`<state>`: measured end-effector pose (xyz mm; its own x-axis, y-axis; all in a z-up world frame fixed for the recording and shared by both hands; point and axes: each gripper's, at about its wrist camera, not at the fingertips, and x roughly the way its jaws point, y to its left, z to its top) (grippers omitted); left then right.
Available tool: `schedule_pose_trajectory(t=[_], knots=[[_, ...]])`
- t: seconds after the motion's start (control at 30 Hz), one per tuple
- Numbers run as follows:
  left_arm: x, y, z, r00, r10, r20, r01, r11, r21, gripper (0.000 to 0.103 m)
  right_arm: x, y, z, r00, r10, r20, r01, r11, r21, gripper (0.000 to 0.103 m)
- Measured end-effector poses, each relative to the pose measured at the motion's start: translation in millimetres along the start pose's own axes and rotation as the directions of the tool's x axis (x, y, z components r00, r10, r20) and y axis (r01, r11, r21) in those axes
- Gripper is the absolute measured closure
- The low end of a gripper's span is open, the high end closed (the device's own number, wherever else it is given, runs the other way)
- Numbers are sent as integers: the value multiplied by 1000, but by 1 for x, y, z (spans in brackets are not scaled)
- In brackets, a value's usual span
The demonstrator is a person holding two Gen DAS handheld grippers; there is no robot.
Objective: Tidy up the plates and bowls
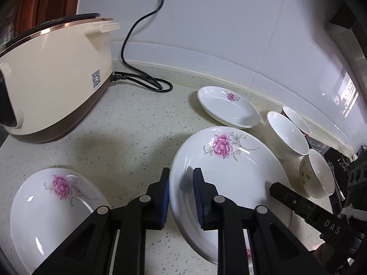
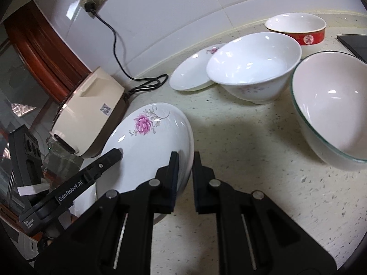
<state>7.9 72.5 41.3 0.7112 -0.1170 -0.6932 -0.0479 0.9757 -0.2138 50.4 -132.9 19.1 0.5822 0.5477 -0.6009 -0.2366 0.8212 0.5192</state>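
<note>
A large white plate with a pink flower [image 1: 229, 160] [image 2: 149, 142] is held at two sides. My left gripper [image 1: 181, 175] is shut on its left rim, blue pads on either face. My right gripper [image 2: 186, 158] is shut on the opposite rim; one of its fingers [image 1: 284, 194] lies over the plate in the left wrist view. The left gripper's finger [image 2: 110, 158] shows at the plate's far edge in the right wrist view. A second flowered plate [image 1: 45, 210] lies on the counter, lower left. A smaller flowered plate [image 1: 227, 107] [image 2: 192, 73] sits near the wall.
A cream electric pot [image 1: 57, 80] [image 2: 91, 114] stands to the left, its black cord [image 1: 142, 80] trailing along the counter to a wall socket. Right of the plates stand a white bowl [image 2: 252, 68], a red bowl [image 2: 298, 29] and a glass-rimmed bowl [image 2: 332, 107].
</note>
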Motion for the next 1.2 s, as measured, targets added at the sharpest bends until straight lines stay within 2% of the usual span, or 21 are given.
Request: schedule_pose_trajectory(t=[0.2,0.5,0.73,0.87,1.2], knots=[[-13,10,-6,999,21,26,-21,1000,-7,83,1,12,-5,998,59,0,-59,998,-21,89],[-37,39,-16,997,54,59,-50,996,-69,83,8,44,-16,992,121,-21,-122,988,-90,88],[-53,64,-20,995,72,71,-64,992,-109,83,20,65,-28,988,140,-61,-146,981,-124,88],[-61,77,-25,993,91,80,-80,988,-134,83,27,76,-32,985,154,-81,-162,981,-107,88],[-75,138,-38,989,137,62,-117,961,-251,83,58,125,-51,973,174,-149,-198,967,-160,88]])
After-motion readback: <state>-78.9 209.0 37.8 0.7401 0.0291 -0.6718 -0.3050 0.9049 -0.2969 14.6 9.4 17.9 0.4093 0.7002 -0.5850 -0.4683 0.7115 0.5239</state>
